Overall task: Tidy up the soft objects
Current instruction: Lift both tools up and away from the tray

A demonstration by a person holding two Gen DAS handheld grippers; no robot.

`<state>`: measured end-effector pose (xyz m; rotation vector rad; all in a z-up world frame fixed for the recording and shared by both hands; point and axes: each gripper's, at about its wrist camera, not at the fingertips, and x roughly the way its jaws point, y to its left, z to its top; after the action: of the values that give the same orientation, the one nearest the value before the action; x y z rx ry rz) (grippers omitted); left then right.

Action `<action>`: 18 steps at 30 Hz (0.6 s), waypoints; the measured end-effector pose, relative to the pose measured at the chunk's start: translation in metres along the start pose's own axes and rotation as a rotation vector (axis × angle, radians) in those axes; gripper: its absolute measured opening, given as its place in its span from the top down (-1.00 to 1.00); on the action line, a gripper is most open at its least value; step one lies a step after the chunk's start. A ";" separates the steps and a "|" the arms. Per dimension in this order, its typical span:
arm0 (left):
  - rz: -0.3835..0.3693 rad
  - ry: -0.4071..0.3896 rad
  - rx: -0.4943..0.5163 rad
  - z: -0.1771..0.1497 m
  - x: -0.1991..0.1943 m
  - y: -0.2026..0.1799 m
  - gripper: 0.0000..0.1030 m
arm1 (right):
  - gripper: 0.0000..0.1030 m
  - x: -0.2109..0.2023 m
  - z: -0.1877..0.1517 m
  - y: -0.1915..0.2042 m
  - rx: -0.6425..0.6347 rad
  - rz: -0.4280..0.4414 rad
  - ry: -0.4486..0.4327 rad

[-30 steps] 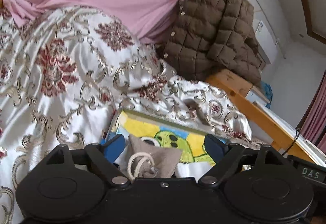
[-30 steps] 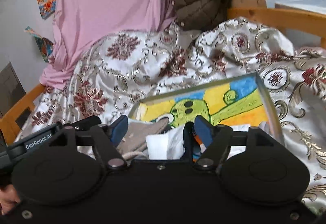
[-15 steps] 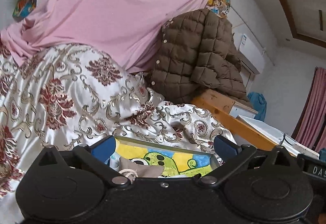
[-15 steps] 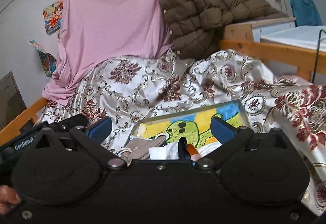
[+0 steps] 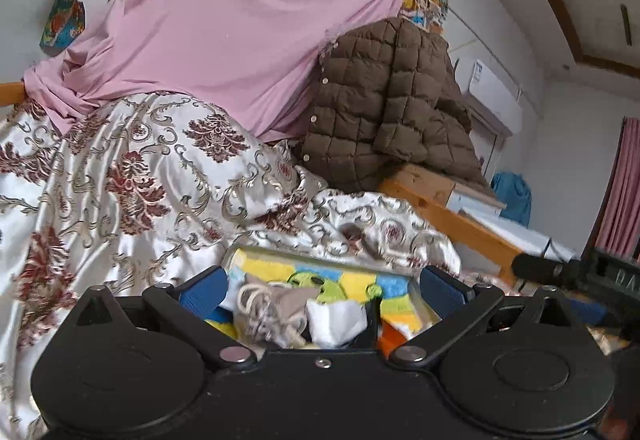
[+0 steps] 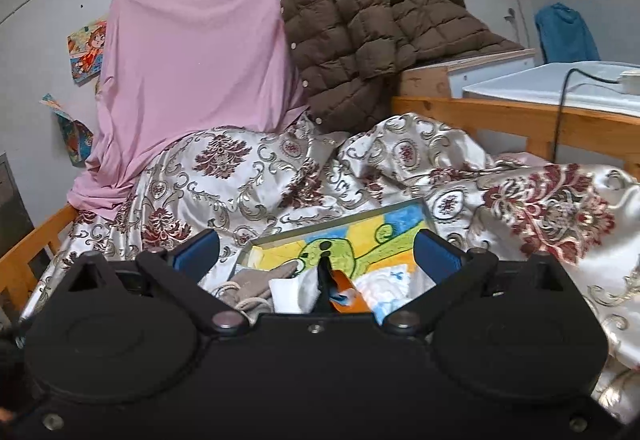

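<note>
A storage box (image 5: 320,256) with a yellow, green and blue cartoon lining lies on the patterned bedspread; it also shows in the right wrist view (image 6: 344,220). Inside it lie a beige drawstring pouch (image 5: 276,300), also seen in the right wrist view (image 6: 256,280), a white cloth (image 5: 336,318) and an orange item (image 6: 348,290). My left gripper (image 5: 320,288) is open and empty just in front of the box. My right gripper (image 6: 316,252) is open and empty, also in front of the box.
A floral satin bedspread (image 5: 132,180) covers the bed. A pink sheet (image 5: 224,32) hangs behind it. A brown quilted jacket (image 5: 384,100) sits on a wooden cabinet (image 6: 436,80). A wooden bed rail (image 6: 500,116) runs along the right.
Both grippers have opened wider and pulled back and up from the box. The pouch, which lay between my left fingers, stays in the box.
</note>
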<state>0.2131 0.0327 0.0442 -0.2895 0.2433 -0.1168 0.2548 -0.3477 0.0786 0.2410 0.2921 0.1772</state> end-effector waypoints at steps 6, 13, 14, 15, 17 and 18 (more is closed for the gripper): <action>0.024 -0.020 0.023 -0.002 -0.022 -0.007 -0.98 | -0.99 -0.045 -0.014 -0.011 -0.006 -0.023 -0.017; 0.054 -0.014 0.030 -0.008 -0.040 -0.011 -0.98 | -0.99 -0.077 -0.023 -0.016 -0.012 -0.037 -0.039; 0.058 -0.002 0.037 -0.011 -0.042 -0.012 -0.98 | -0.99 -0.081 -0.024 -0.016 -0.018 -0.043 -0.045; 0.061 0.007 0.043 -0.013 -0.044 -0.012 -0.98 | -0.99 -0.085 -0.025 -0.016 -0.028 -0.051 -0.052; 0.067 0.020 0.055 -0.018 -0.048 -0.014 -0.98 | -0.99 -0.092 -0.028 -0.016 -0.051 -0.070 -0.063; 0.067 0.025 0.062 -0.020 -0.050 -0.015 -0.98 | -0.99 -0.096 -0.031 -0.016 -0.063 -0.078 -0.065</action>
<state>0.1588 0.0203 0.0413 -0.2181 0.2731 -0.0615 0.1570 -0.3760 0.0712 0.1724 0.2307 0.1009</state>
